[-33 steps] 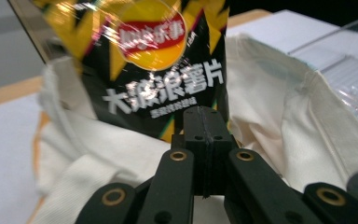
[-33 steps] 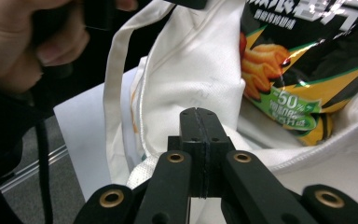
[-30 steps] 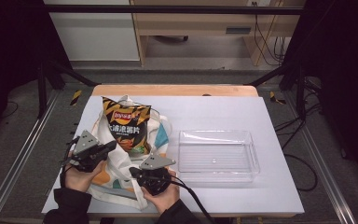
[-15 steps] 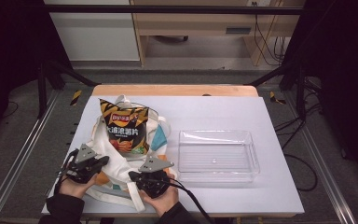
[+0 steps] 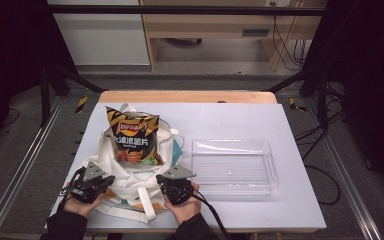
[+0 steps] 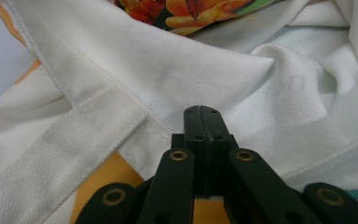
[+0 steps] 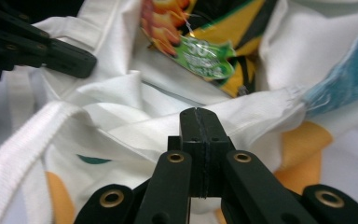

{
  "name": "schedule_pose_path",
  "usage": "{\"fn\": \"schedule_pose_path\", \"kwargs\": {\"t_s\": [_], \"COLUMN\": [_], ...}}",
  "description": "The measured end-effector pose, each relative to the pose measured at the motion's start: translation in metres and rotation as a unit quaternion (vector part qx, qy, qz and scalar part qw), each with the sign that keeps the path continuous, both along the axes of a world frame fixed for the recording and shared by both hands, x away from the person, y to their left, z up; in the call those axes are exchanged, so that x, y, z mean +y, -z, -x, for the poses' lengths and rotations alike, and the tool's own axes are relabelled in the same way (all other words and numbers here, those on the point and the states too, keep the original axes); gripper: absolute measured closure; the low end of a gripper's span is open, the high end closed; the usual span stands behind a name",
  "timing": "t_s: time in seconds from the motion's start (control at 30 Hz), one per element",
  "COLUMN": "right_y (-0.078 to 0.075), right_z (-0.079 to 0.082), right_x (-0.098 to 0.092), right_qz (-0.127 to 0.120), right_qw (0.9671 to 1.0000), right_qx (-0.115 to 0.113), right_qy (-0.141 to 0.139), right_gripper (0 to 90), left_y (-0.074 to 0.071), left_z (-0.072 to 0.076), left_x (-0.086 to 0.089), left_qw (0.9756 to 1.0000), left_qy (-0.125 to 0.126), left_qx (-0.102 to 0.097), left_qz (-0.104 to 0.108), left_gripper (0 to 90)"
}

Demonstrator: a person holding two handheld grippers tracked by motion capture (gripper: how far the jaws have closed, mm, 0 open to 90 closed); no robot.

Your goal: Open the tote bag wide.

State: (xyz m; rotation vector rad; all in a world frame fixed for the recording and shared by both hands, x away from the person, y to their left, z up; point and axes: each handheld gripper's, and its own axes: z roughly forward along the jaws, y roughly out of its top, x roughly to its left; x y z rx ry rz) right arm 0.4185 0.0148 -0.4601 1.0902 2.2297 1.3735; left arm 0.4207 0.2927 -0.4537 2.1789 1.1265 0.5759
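My left gripper and right gripper both have jaws pressed together, nothing plainly pinched; the cloth bag lies just ahead of both; the chip bag sticks out its far end, long way pointing away from me.

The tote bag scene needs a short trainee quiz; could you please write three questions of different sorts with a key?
1. True or false: the chip bag lies in the clear tray.
2. Multiple choice: the left gripper and the right gripper have their jaws A) wide open, B) shut, C) one open and one shut.
3. Fill in: the tray stands to the ___ of the white tote bag in the high view.

Key: 1 false, the chip bag sits in the mouth of the tote bag and the tray holds nothing; 2 B; 3 right.
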Motion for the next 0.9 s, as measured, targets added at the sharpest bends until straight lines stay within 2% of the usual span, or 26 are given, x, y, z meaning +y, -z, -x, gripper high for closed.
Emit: {"fn": "schedule_pose_path", "kwargs": {"t_s": [0.07, 0.23, 0.33, 0.43, 0.5, 0.53, 0.6, 0.7, 0.77, 0.87, 0.9], "right_y": [0.005, 0.009, 0.013, 0.018, 0.019, 0.019, 0.020, 0.021, 0.022, 0.022, 0.023], "right_z": [-0.001, 0.000, 0.001, 0.001, 0.001, 0.001, 0.002, 0.003, 0.002, 0.003, 0.003], "right_x": [-0.003, -0.002, -0.001, 0.000, 0.000, 0.000, 0.000, 0.000, 0.000, -0.001, -0.001], "right_qz": [-0.006, 0.004, 0.013, 0.021, 0.023, 0.023, 0.029, 0.036, 0.033, 0.030, 0.029], "right_qw": [0.9999, 0.9998, 0.9997, 0.9995, 0.9994, 0.9994, 0.9993, 0.9991, 0.9992, 0.9993, 0.9993], "right_qx": [0.008, 0.007, 0.005, 0.000, 0.001, 0.000, -0.002, -0.006, -0.007, -0.004, -0.004], "right_qy": [0.006, 0.017, 0.022, 0.023, 0.024, 0.024, 0.024, 0.024, 0.023, 0.024, 0.024], "right_gripper": [90.0, 90.0, 90.0, 90.0, 90.0, 90.0, 90.0, 90.0, 90.0, 90.0, 90.0], "left_y": [0.000, 0.001, 0.004, 0.004, 0.002, 0.000, -0.007, -0.027, -0.036, -0.046, -0.047], "left_z": [0.000, -0.001, -0.004, -0.005, -0.005, -0.005, -0.005, -0.009, -0.013, -0.027, -0.032], "left_x": [0.000, 0.005, 0.012, 0.009, 0.009, 0.009, 0.011, 0.015, 0.014, 0.010, 0.009], "left_qw": [1.0000, 0.9999, 0.9996, 0.9999, 0.9999, 0.9998, 0.9991, 0.9958, 0.9941, 0.9928, 0.9931], "left_qy": [0.000, -0.016, -0.016, -0.008, -0.008, -0.010, -0.011, -0.013, -0.011, -0.011, -0.013], "left_qx": [0.001, 0.005, 0.014, 0.006, 0.002, 0.000, -0.011, -0.048, -0.068, -0.090, -0.092], "left_qz": [0.000, 0.000, 0.020, 0.008, 0.011, 0.018, 0.041, 0.077, 0.084, 0.078, 0.071], "left_gripper": [90.0, 90.0, 90.0, 90.0, 90.0, 90.0, 90.0, 90.0, 90.0, 90.0, 90.0]}}
